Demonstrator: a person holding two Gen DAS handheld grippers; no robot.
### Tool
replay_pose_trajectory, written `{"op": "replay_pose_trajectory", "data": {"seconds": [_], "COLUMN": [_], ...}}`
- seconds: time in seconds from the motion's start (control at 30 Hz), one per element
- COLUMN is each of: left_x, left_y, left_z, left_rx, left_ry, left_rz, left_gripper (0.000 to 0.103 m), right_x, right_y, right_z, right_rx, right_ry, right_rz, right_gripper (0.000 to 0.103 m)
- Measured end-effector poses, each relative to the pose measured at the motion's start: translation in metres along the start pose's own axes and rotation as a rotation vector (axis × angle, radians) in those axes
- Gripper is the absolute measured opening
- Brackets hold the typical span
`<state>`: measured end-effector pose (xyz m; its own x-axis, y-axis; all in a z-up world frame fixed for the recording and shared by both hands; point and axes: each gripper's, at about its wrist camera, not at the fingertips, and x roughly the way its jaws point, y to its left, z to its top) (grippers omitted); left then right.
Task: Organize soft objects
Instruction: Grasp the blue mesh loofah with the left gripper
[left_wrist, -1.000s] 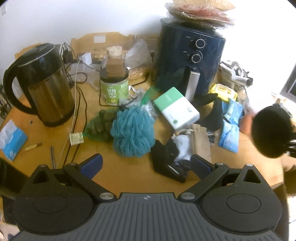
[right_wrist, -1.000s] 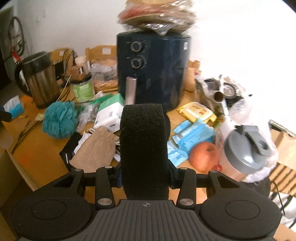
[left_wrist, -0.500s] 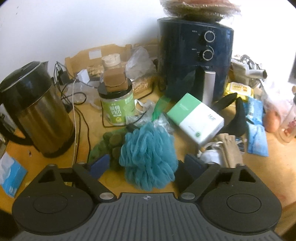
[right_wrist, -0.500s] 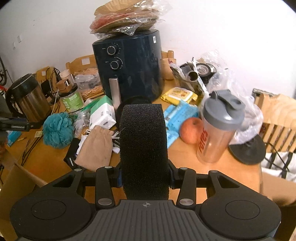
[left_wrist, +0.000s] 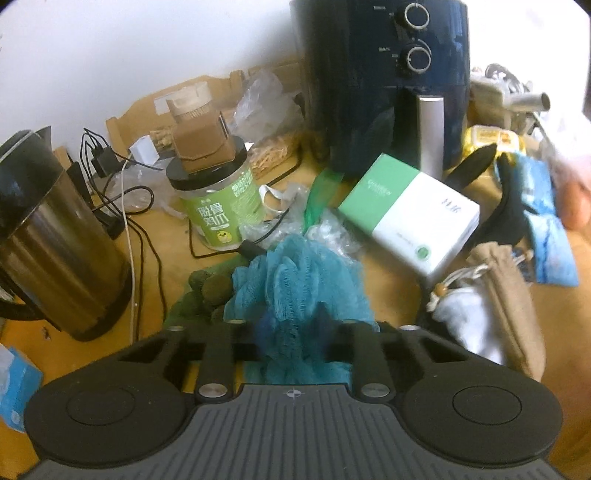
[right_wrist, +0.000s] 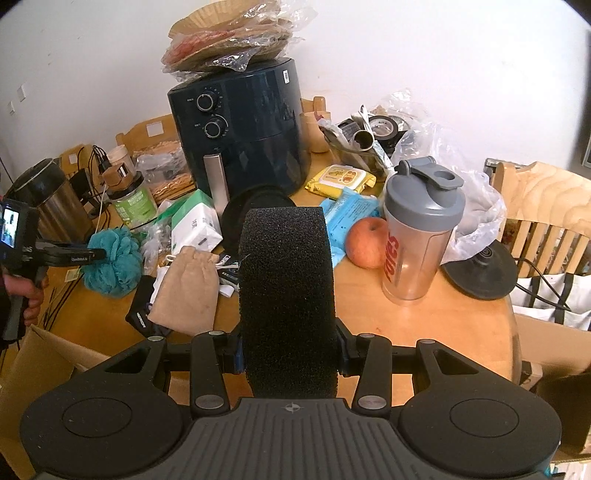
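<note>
My left gripper (left_wrist: 295, 332) is shut on a teal mesh bath pouf (left_wrist: 299, 284) that rests on the wooden table (left_wrist: 388, 280); the gripper (right_wrist: 99, 254) and the pouf (right_wrist: 114, 264) also show in the right wrist view. My right gripper (right_wrist: 288, 354) is shut on a black foam sponge (right_wrist: 288, 295), held above the table's front edge. A tan drawstring pouch (left_wrist: 506, 295) lies on white cloth (left_wrist: 465, 317) to the right of the pouf. Green scrub pads (left_wrist: 207, 291) lie at the pouf's left.
A dark blue air fryer (left_wrist: 384, 77) stands behind, a green-and-white box (left_wrist: 410, 214) in front of it. A kettle (left_wrist: 48, 240) and cables are at left, a green jar (left_wrist: 218, 206) behind the pouf. An apple (right_wrist: 365, 242) and shaker bottle (right_wrist: 417, 229) stand right. A cardboard box (right_wrist: 40, 369) sits below left.
My left gripper moved forward onto the teal pouf and closed on it. My right gripper, still holding the sponge, drew back and up from the table.
</note>
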<state>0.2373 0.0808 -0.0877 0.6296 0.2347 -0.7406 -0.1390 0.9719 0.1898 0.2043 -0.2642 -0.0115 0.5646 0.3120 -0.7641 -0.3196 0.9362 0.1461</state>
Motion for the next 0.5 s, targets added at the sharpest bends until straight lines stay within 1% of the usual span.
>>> {"op": "replay_pose_trajectory", "data": {"seconds": [0.1,0.27,0.5], "left_x": [-0.007,-0.028,-0.088], "left_y": [0.004,0.008,0.014], "left_z": [0.002,0.006,0.009], "left_rx": [-0.014,-0.028,-0.050], "left_ry": [-0.002,-0.016,-0.087], "left_rz": [-0.037,-0.067,-0.109], "left_gripper": [0.013,0.011,0.011], "right_x": [-0.002,-0.006,-0.017], "right_y": [0.001,0.002,0.007], "right_z": [0.000,0.001,0.003], "right_rx": [-0.003,0.016,0.029], "right_ry": [-0.010,-0.035,-0.077], "right_rz": [-0.001,0.007,0.025], "right_gripper": [0.046,0.046,0.046]}}
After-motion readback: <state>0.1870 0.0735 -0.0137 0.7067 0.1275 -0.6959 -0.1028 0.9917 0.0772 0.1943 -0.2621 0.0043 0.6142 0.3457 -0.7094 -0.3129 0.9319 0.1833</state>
